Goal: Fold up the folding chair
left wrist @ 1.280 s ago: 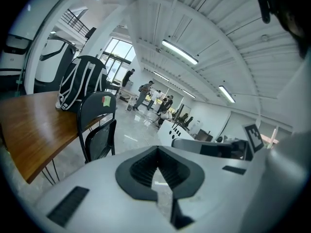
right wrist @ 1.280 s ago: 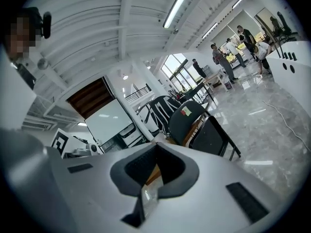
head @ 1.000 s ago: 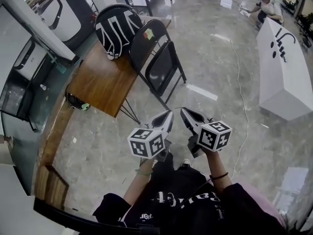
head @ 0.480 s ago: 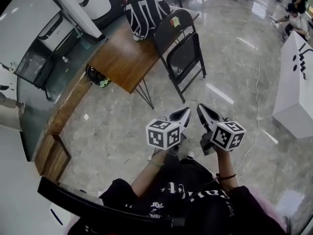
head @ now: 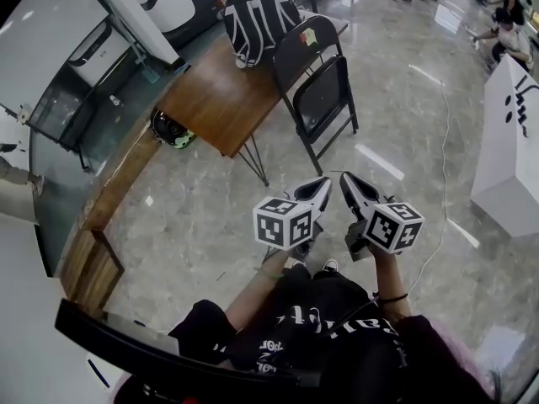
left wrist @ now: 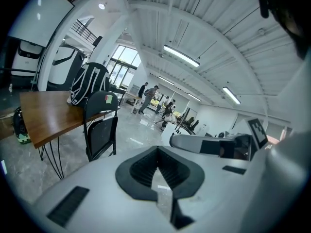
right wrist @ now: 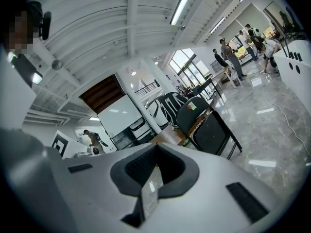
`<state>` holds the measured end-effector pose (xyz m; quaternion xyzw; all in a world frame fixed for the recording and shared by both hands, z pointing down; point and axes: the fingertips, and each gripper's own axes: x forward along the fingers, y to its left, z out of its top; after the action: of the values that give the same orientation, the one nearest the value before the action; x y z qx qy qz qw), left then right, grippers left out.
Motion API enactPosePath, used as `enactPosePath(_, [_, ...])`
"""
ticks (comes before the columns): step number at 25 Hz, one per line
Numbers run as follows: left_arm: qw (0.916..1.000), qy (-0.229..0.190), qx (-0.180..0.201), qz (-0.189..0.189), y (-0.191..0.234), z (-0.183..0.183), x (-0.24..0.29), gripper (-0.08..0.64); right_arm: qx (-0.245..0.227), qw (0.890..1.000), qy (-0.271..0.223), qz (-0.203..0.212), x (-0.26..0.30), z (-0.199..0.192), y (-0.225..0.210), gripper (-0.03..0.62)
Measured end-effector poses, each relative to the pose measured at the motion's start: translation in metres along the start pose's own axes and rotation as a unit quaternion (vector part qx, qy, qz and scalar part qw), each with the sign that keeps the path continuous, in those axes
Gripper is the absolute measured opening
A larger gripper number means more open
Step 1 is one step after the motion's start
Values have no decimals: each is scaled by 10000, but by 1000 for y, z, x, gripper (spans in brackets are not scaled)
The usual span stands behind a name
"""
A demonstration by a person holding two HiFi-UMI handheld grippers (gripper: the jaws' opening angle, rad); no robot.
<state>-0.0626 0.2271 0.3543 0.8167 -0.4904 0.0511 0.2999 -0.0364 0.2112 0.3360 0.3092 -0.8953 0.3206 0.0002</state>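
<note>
Both grippers shut tight w/ nothing in them; folding chair stands ahead at 12 o'clock, untouched.

Head view: left gripper (head: pixel 313 194) & right gripper (head: pixel 354 188) are held side by side over the marble floor (head: pixel 194 225), tips near each other, jaws pressed together and empty on both (the gripper views agree: left gripper (left wrist: pixel 156 177), right gripper (right wrist: pixel 153 178)). The black folding chair (head: pixel 316 91) is well apart from both, on its feet at the edge of the wooden table (head: pixel 215 103), which sits at approx 11 o'clock. A black-and-white backpack (head: pixel 257 19) is on the table's far end, just beside the chair's backrest. A white bench (head: pixel 509 141) is at 3 o'clock. The chair also shows in the left gripper view (left wrist: pixel 101 125) at 10 o'clock, and in the right gripper view (right wrist: pixel 209 125) at 2 o'clock.
</note>
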Motion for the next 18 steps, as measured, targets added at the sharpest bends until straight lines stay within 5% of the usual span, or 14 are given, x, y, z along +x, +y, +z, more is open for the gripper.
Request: enactPosePath(18, [9994,-269,-172,-114,39,20,-19,3,-96,9998,37,-187,30,-5,15,14])
